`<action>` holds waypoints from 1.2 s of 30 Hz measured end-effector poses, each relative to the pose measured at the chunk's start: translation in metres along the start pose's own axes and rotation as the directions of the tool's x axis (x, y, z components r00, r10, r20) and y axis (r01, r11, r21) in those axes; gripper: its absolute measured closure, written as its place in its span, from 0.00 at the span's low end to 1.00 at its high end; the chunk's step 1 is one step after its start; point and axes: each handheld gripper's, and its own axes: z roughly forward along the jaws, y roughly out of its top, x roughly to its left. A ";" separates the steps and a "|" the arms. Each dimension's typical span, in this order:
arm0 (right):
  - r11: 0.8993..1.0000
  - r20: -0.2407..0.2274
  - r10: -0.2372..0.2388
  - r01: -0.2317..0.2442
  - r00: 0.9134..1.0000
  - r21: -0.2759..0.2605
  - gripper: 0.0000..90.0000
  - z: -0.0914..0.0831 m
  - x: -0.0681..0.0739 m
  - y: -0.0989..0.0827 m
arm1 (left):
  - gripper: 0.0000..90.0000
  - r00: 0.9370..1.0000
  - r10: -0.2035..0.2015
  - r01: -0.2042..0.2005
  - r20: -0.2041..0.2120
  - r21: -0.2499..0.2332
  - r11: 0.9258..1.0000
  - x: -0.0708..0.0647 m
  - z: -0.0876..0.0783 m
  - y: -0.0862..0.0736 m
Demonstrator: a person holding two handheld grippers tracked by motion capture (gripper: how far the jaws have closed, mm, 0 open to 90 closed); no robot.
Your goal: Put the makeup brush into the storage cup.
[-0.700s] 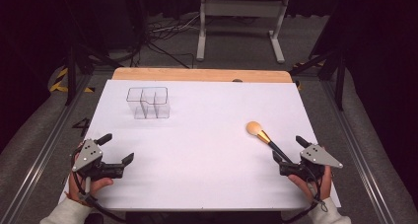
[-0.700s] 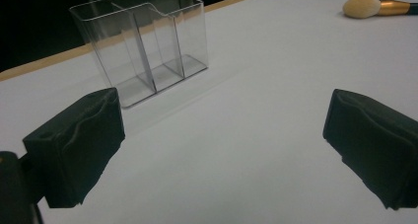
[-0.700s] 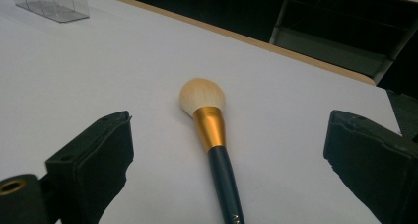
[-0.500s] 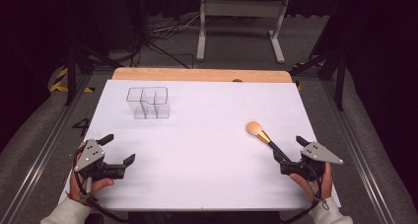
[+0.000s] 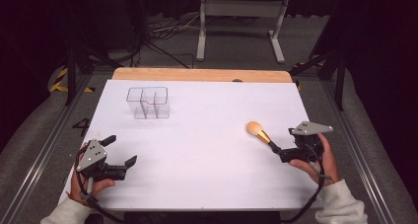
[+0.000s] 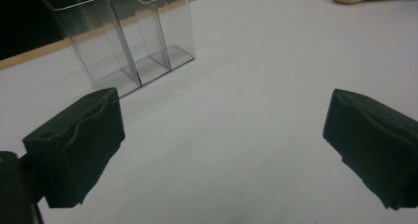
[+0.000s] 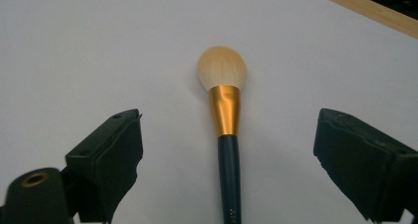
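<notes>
The brush (image 7: 228, 130) is lying flat on the white bench (image 5: 207, 150) at its right side, and its handle is passing between the spread jaws of the right tool (image 5: 291, 154), which are not touching it. The left tool (image 5: 121, 155) is staying at the left front of the bench with its jaws also spread and nothing between them. The clear organizer (image 5: 148, 103) is standing upright at the far left, well apart from the brush.

Dark room; grey floor (image 5: 305, 41); white metal stand (image 5: 241, 9); tangled cables (image 5: 162, 34).
</notes>
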 end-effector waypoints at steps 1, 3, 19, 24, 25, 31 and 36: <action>0.999 -0.017 -0.016 0.017 1.000 0.034 0.14 0.003 -0.001 0.006 | 0.03 1.000 0.002 -0.002 0.001 0.003 1.000 0.000 0.001 0.000; 0.995 -0.062 -0.015 0.021 0.998 0.101 0.15 0.011 -0.004 0.016 | 0.03 1.000 0.005 -0.005 0.006 0.010 1.000 0.000 0.003 0.000; 0.857 -0.116 -0.018 0.075 0.993 0.509 0.30 0.089 -0.016 0.056 | 0.03 1.000 -0.001 0.001 0.020 0.019 1.000 0.001 0.004 -0.001; 0.826 -0.124 0.005 0.066 0.992 0.559 0.37 0.110 -0.021 0.053 | 0.03 1.000 0.001 -0.001 0.026 0.021 1.000 0.000 0.004 -0.001; 0.824 -0.127 0.004 0.068 0.992 0.563 0.38 0.112 -0.022 0.053 | 0.03 1.000 0.003 -0.003 0.026 0.022 1.000 0.001 0.005 -0.001; 0.825 -0.118 0.021 0.049 0.993 0.563 0.48 0.118 -0.025 0.053 | 0.03 0.999 -0.001 0.000 0.034 0.027 1.000 0.001 0.005 -0.002; 0.835 -0.115 0.021 0.046 0.993 0.548 0.61 0.117 -0.025 0.053 | 0.03 0.999 -0.001 0.000 0.038 0.033 0.999 0.001 0.006 -0.002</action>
